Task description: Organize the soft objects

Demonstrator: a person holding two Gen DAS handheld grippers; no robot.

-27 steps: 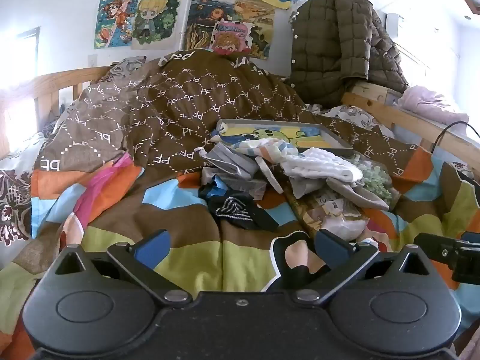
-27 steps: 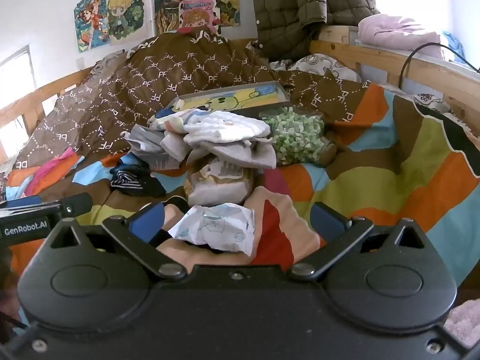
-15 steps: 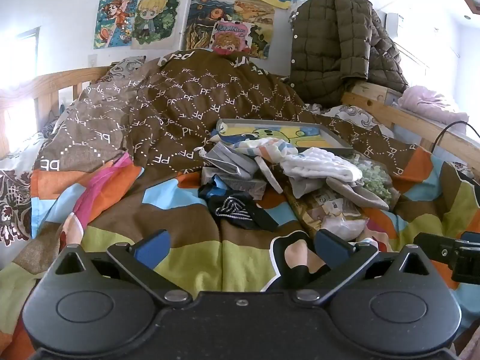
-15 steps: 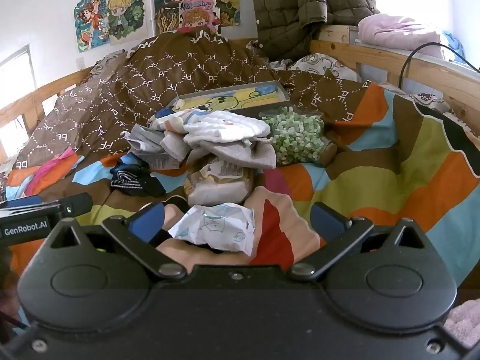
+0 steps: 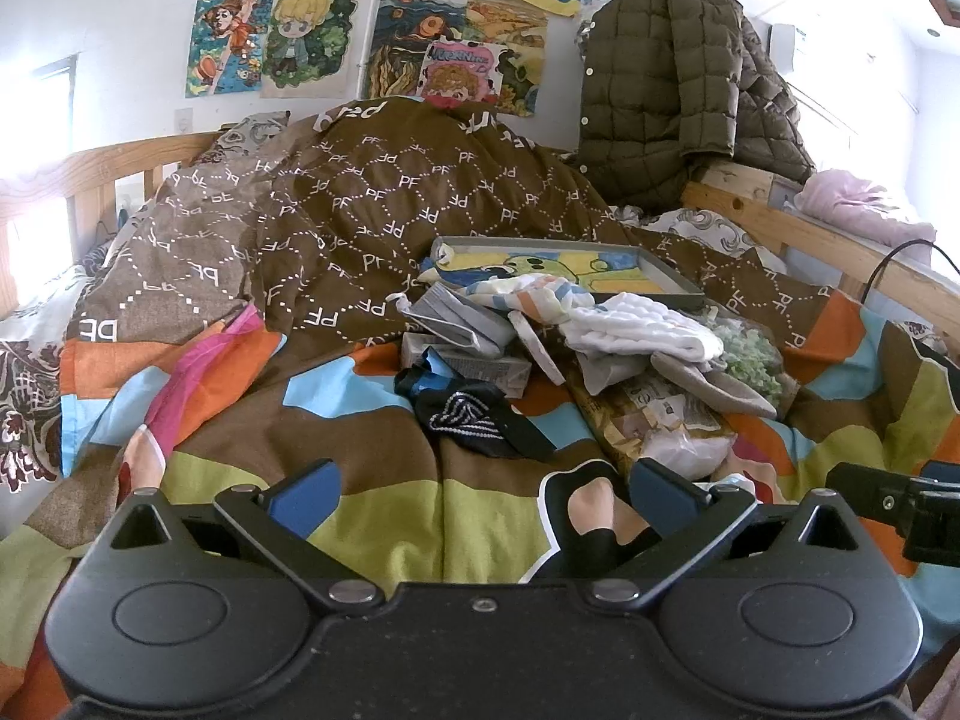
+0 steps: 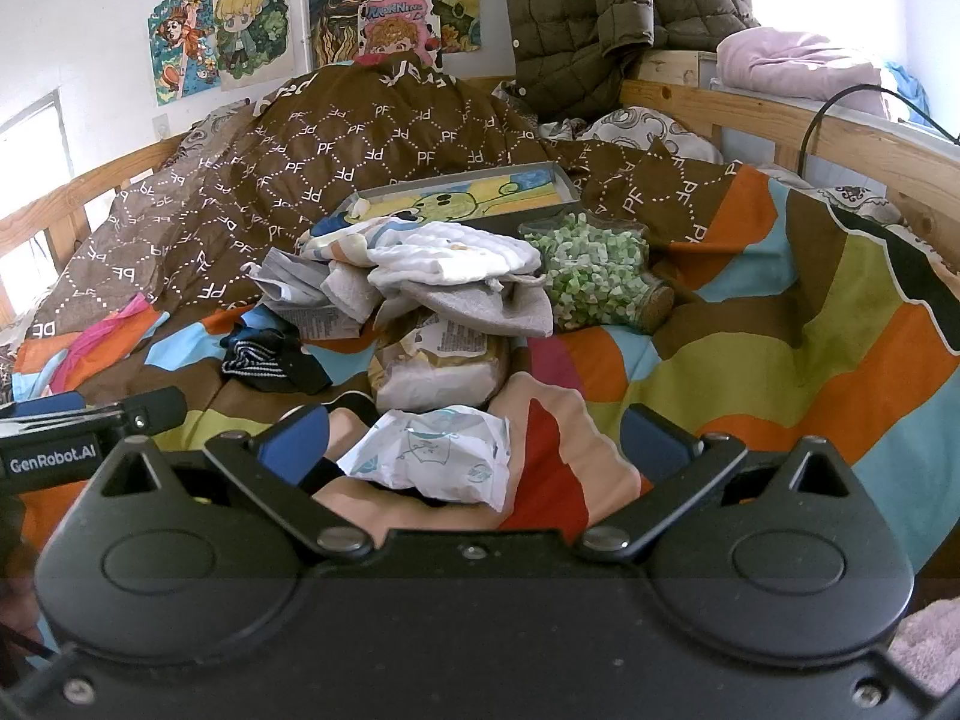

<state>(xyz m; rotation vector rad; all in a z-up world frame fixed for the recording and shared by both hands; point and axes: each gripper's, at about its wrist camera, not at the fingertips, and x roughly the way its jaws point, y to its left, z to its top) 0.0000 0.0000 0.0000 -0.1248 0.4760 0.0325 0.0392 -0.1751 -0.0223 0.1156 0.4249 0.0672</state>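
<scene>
Both claws wide open, holding nothing: left gripper [image 5: 480, 495] & right gripper [image 6: 474, 441] hover over bedspread [image 6: 750, 360], near clothes pile [image 6: 444, 264].

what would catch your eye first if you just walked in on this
The heap of clothes in the middle of the bed, on a bright striped cover. Behind it a brown quilt is mounded up, and cartoon posters fill the wall above. Both grippers hang open, empty.
</scene>
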